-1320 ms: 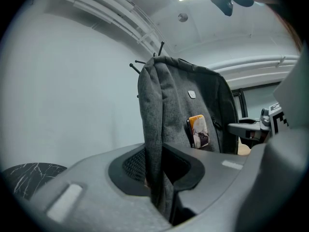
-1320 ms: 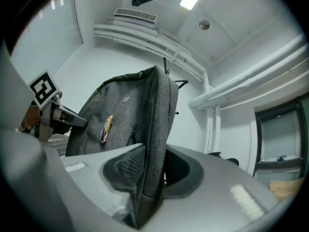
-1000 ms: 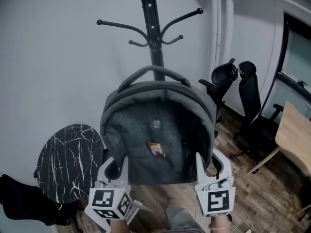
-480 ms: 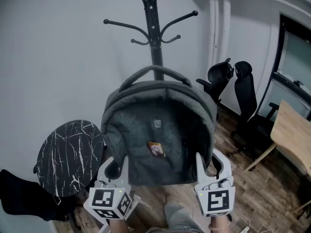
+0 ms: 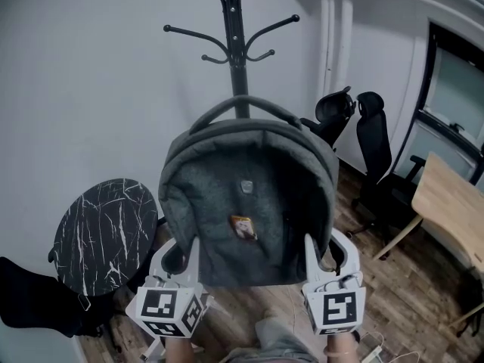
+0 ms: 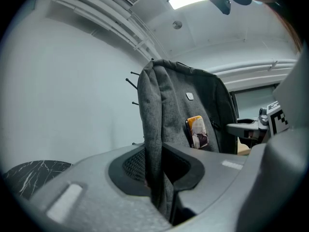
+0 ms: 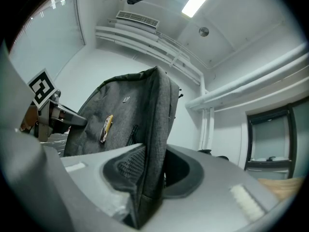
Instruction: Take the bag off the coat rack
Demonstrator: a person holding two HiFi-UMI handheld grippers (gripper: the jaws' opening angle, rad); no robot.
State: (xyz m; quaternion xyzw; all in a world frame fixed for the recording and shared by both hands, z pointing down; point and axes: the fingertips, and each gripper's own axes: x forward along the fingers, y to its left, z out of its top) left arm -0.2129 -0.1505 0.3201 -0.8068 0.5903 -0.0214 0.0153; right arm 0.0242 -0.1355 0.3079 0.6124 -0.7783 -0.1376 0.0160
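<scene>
A dark grey backpack [image 5: 246, 203] with a small orange tag on its front is held up in front of me, its top handle arching free below the hooks of the black coat rack [image 5: 237, 44]. My left gripper [image 5: 184, 257] is shut on the bag's lower left edge [image 6: 154, 144]. On the other side my right gripper [image 5: 324, 254] is shut on the lower right edge [image 7: 152, 144]. The bag hangs from neither hook; both grippers carry it.
A round black marble-top table [image 5: 106, 233] stands at lower left beside the white wall. Two black office chairs [image 5: 363, 150] stand behind the bag at right, and a wooden desk [image 5: 452, 210] sits at far right on the wood floor.
The bag and both grippers stay in the same hold. The coat rack, chairs and table have shifted slightly in the view as my head moved.
</scene>
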